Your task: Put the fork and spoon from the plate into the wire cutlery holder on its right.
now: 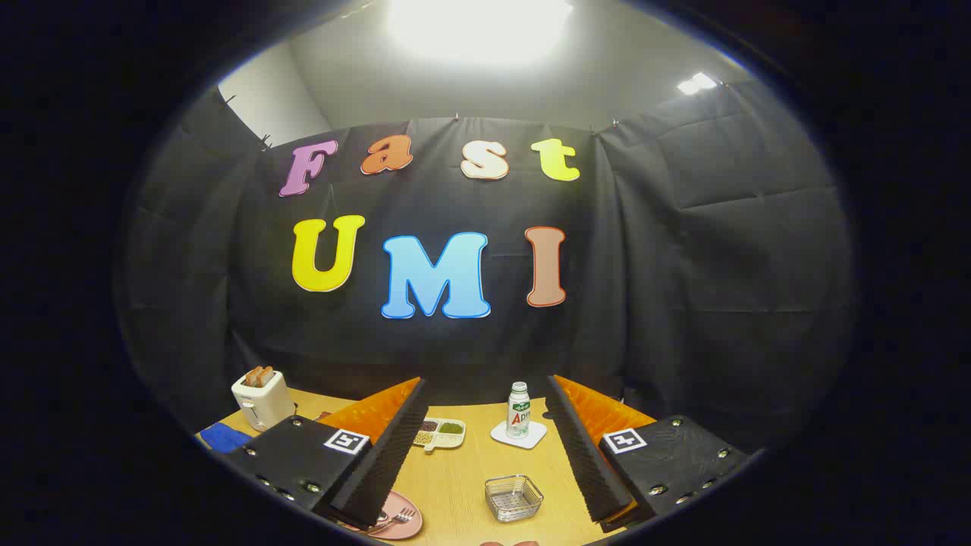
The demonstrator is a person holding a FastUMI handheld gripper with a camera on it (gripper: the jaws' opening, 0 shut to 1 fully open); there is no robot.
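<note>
We hold the gripper [485, 455] high above the table [455, 478], its two fingers spread wide apart and clamped on nothing, so both task pieces stay in sight below before any descent. We take the holder [513, 497] as our landmark: a small wire basket standing upright between the fingers, nearer the right one, open at the top and seemingly without anything inside it. To its left, partly under the left finger, lies the pink plate [406, 523], and on it the fork [400, 518] rests with its tines pointing toward the holder; a rounded metal shape just beside the fork, further from the holder, is probably the spoon [381, 519], though the finger covers most of it and we cannot be sure. Neither piece has yet been lifted, so we judge the task to be at its start, with the reach for the plate as the first step. Beyond the holder, a bottle [519, 409] stands on a white coaster [519, 435], and to the left of that sits a divided snack tray [440, 434]. Far left of the holder, a toaster [262, 398] holds bread slices, with a blue cloth [225, 437] beside it. The flat-lying cutlery will likely need a low, angled approach, since thin metal on a plate slips easily.
</note>
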